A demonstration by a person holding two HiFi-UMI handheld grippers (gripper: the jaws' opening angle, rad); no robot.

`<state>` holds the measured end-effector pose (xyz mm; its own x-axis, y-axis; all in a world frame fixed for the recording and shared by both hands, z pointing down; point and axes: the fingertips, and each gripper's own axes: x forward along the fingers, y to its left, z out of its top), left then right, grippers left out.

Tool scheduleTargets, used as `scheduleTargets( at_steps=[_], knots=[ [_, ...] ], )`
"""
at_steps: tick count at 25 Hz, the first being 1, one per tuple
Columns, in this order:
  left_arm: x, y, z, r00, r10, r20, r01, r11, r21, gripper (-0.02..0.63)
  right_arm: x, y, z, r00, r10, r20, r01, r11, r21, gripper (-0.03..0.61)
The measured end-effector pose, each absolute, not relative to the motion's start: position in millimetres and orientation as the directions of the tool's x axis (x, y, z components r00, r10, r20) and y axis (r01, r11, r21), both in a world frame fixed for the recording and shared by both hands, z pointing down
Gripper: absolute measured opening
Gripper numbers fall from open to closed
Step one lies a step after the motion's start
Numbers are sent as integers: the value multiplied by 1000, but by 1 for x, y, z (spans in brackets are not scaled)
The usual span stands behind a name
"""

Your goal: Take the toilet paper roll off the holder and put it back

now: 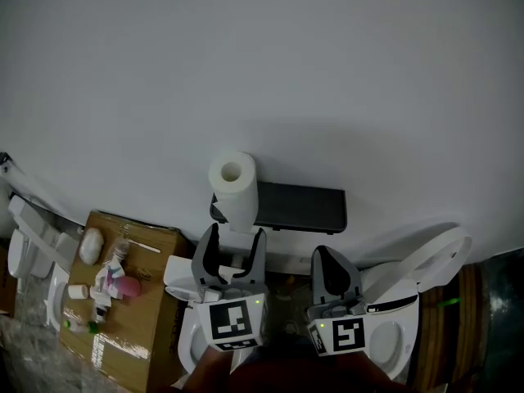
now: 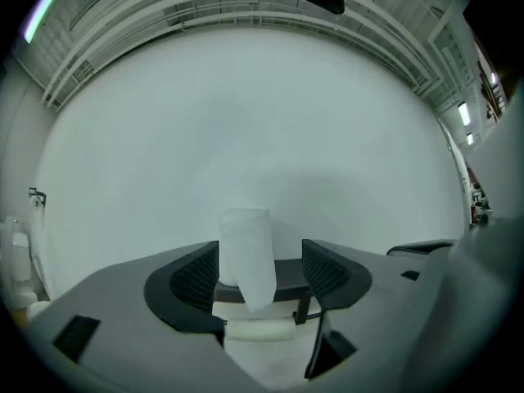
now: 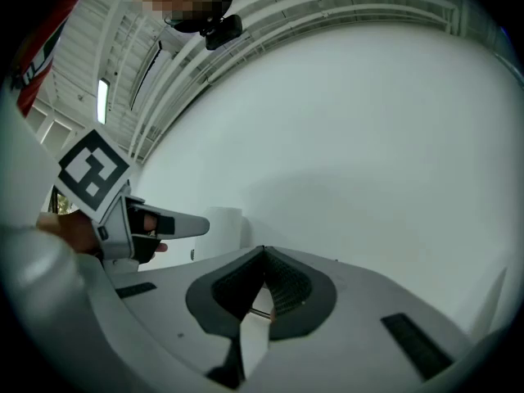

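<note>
A white toilet paper roll [image 1: 232,180] sits on a wall holder with a flat black shelf [image 1: 299,207], its loose sheet hanging down. My left gripper [image 1: 234,240] is just below and in front of the roll, open. In the left gripper view the roll [image 2: 248,252] shows between the two dark pads [image 2: 195,275] but lies beyond them, and neither pad presses on it. My right gripper [image 1: 327,256] is to the right, below the shelf, shut on nothing. In the right gripper view the roll [image 3: 223,229] is far left, with the left gripper [image 3: 192,226] in front of it.
A plain white wall [image 1: 327,72] fills the background. A cardboard box [image 1: 155,334] with several small bottles and items is at lower left. A white toilet [image 1: 409,293] with its seat raised stands below right, and white fixtures [image 1: 29,236] line the left edge.
</note>
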<state>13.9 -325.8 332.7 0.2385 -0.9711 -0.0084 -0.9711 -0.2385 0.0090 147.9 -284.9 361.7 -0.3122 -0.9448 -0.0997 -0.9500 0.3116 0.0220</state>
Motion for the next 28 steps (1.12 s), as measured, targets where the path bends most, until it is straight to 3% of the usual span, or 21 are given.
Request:
scheduleTargets(
  at_steps=[6,28],
  knots=[
    [16,-369,329,218,-975,34,-976,-218,4,395,156,-288,361,-322,-941,-105,-947,322,14,15],
    [5,-418,318,142,-990,-9,-988,-141,-65,400,166,-289,368,-319,-944,-88,-948,319,13,15]
  ],
)
